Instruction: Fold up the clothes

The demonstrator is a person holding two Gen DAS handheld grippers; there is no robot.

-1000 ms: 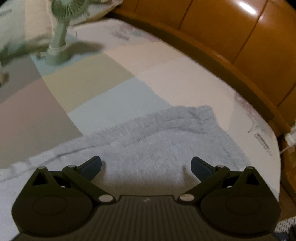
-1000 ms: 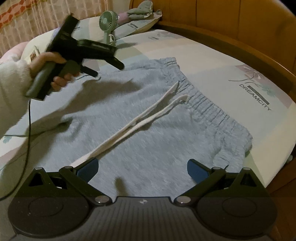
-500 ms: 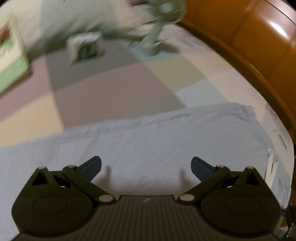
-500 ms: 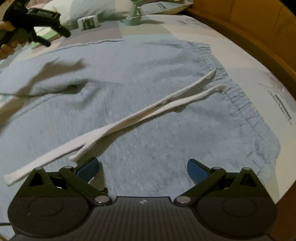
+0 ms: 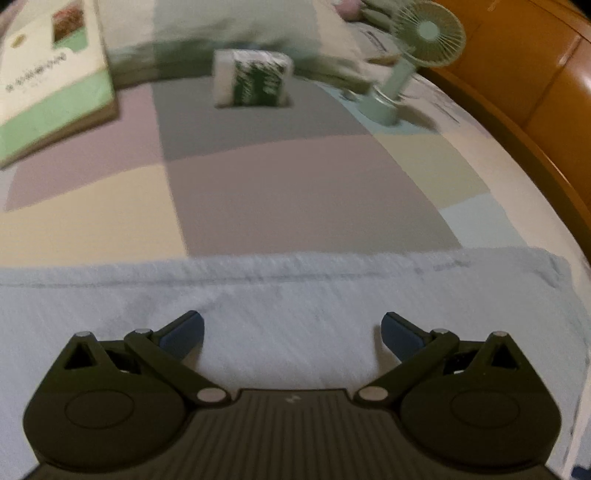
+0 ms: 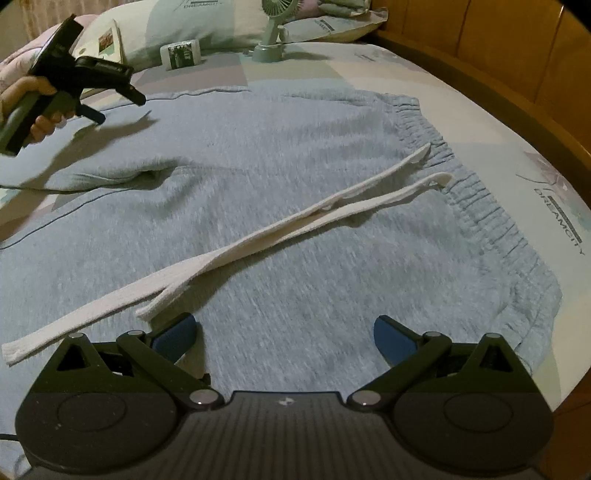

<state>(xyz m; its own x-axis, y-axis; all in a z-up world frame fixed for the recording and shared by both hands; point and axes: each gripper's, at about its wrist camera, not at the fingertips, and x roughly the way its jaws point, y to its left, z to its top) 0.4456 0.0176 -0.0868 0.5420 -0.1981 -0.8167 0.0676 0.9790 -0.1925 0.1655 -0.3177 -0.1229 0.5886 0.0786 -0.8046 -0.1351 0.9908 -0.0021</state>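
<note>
Light blue-grey sweatpants (image 6: 295, 177) lie spread flat on the bed, elastic waistband (image 6: 480, 206) to the right. Two long white drawstrings (image 6: 258, 243) run diagonally across them. My right gripper (image 6: 284, 334) is open and empty, just above the pants near the front edge. My left gripper (image 5: 291, 330) is open and empty over the far side edge of the pants (image 5: 295, 295). It also shows in the right wrist view (image 6: 114, 92), held by a hand at the upper left above the pants.
A patchwork pastel sheet (image 5: 258, 184) covers the bed. A green desk fan (image 5: 413, 55), a small green-and-white pack (image 5: 255, 77), a book (image 5: 48, 81) and pillows (image 6: 192, 22) lie at the head. A wooden bed frame (image 6: 498, 62) curves along the right.
Both grippers swung left across the pants. The left view now faces the book, pack and fan. The right gripper came lower and nearer to the drawstrings. Both stay open.
</note>
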